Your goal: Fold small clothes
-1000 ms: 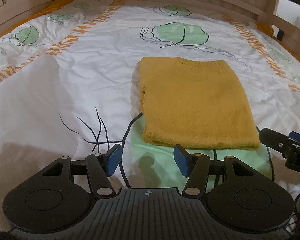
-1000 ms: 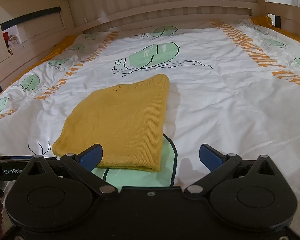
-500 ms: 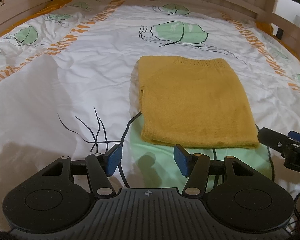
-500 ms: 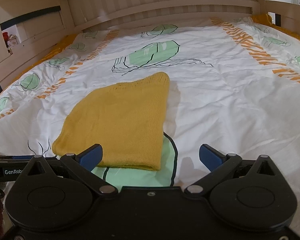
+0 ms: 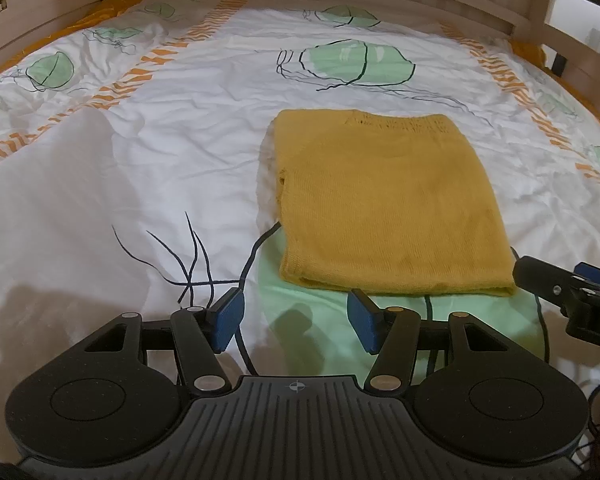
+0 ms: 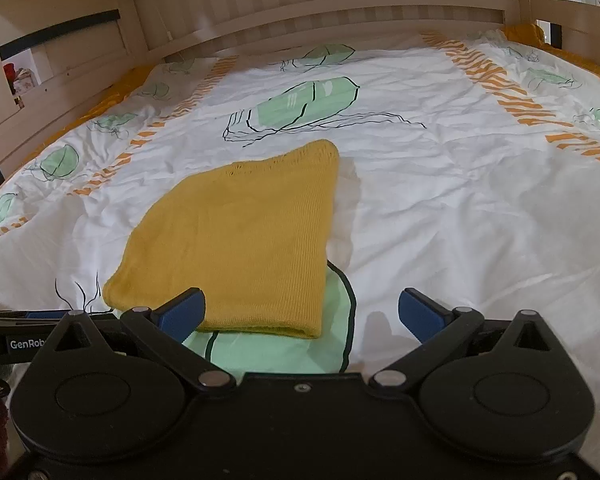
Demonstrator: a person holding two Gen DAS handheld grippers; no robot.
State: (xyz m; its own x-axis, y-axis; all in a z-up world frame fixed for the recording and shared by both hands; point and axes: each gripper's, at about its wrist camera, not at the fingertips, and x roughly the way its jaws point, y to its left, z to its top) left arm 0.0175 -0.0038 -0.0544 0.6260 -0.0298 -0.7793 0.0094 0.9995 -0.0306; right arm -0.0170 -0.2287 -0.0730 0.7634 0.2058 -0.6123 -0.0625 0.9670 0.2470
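A mustard-yellow knit garment (image 5: pixel 384 204) lies folded into a flat rectangle on the bed; it also shows in the right wrist view (image 6: pixel 240 236). My left gripper (image 5: pixel 296 322) is open and empty, just short of the garment's near edge, toward its left corner. My right gripper (image 6: pixel 302 312) is wide open and empty, at the garment's near right corner. The right gripper's tip also shows at the right edge of the left wrist view (image 5: pixel 556 284), beside the garment's near right corner.
The garment rests on a white duvet (image 5: pixel 140 168) with green leaf prints and orange striped bands. A wooden slatted bed frame (image 6: pixel 340 4) runs along the far side, with side rails (image 5: pixel 580 64) on the right. Wooden shelves (image 6: pixel 60 40) stand at the far left.
Both grippers have drawn back slightly from the garment, so it sits a little farther off in both views. Both stay open and the garment has not moved.
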